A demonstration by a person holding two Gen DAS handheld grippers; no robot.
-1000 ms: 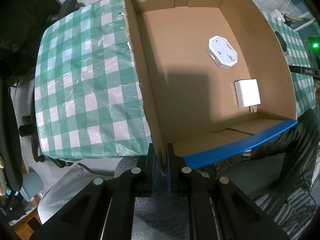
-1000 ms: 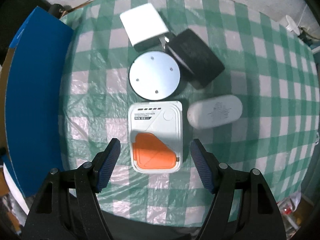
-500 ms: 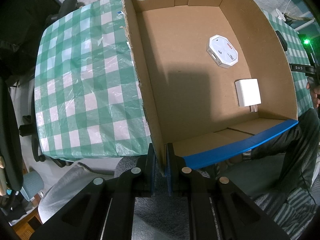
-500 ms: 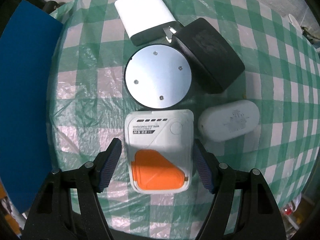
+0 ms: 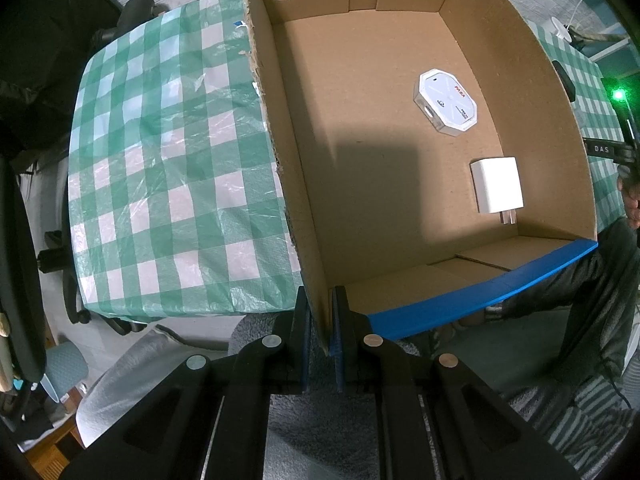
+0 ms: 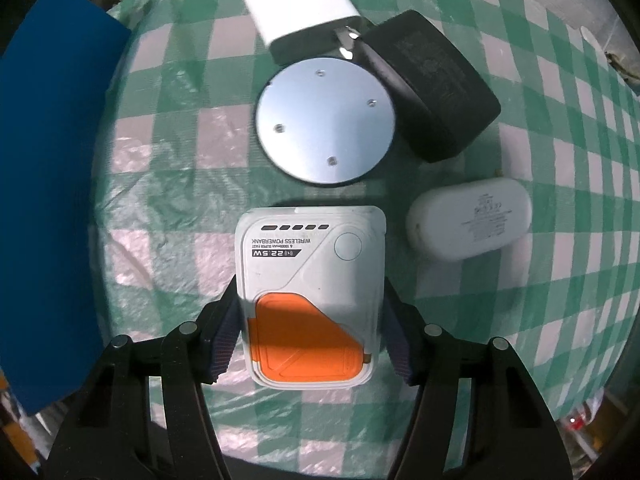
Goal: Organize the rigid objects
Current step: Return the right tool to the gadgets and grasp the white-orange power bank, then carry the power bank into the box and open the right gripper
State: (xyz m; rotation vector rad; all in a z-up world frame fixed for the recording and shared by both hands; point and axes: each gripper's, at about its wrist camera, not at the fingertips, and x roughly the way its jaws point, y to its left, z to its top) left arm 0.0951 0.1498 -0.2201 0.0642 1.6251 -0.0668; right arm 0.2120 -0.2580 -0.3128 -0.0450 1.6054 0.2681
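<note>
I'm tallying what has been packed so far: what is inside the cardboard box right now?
Two things lie on the floor of the cardboard box: a white octagonal device and a white plug adapter, apart. The near wall hides a strip of floor.

Green-checked surface point(image 6: 520, 300): power bank point(image 6: 312, 280) at centre, round disc point(image 6: 326, 120) above, white charger point(image 6: 296, 10) top, black adapter point(image 6: 436, 92) upper right, white oval case point(image 6: 468, 220) right, cardboard box point(image 5: 280, 160).

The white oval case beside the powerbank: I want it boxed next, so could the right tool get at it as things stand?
Probably not yet: the right tool is closing around the powerbank. The oval case itself lies uncovered.
</note>
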